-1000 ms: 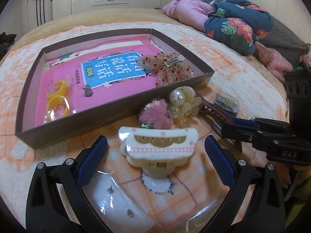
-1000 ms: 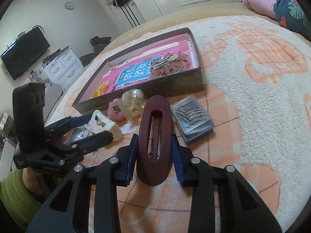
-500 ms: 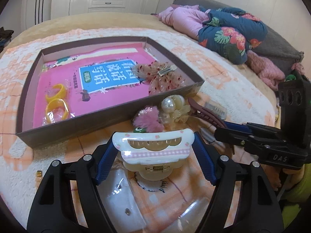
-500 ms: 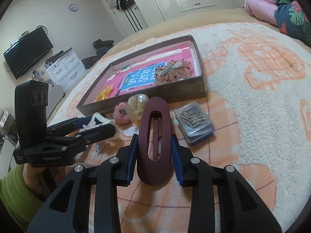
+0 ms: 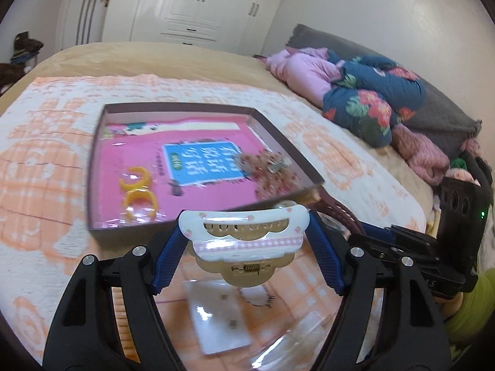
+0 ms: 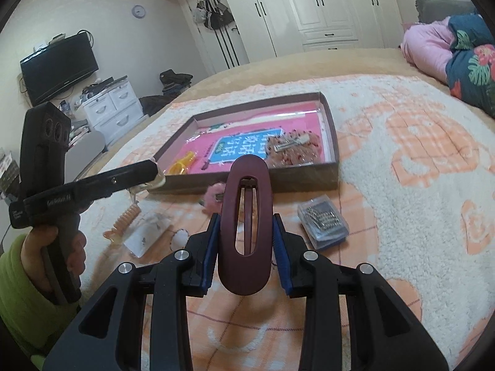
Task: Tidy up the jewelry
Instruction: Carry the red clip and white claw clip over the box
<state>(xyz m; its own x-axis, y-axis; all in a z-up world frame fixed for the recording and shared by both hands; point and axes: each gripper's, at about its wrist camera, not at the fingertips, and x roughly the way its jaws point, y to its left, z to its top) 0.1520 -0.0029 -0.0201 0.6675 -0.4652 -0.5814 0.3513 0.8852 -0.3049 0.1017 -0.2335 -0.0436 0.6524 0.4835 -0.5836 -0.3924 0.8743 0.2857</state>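
left tongs (image 5: 244,241): we see them clenched on the white claw clip (image 5: 244,235), blue pads at both its ends, lifted above the blanket (image 5: 40,167).
right tongs (image 6: 246,236): we see them gripping the maroon oval clip (image 6: 246,225), which stands upright between the pads.
box (image 6: 332,130): we see it on the blanket, beyond both clips, with a pink book (image 6: 247,148), yellow clips (image 5: 137,191) and a dotted bow clip (image 6: 294,150) inside.
loose pieces: we see a pink pompom (image 6: 213,198), a clear case of small clips (image 6: 323,221) and an orange comb clip (image 6: 123,222) on the blanket in front of the box.
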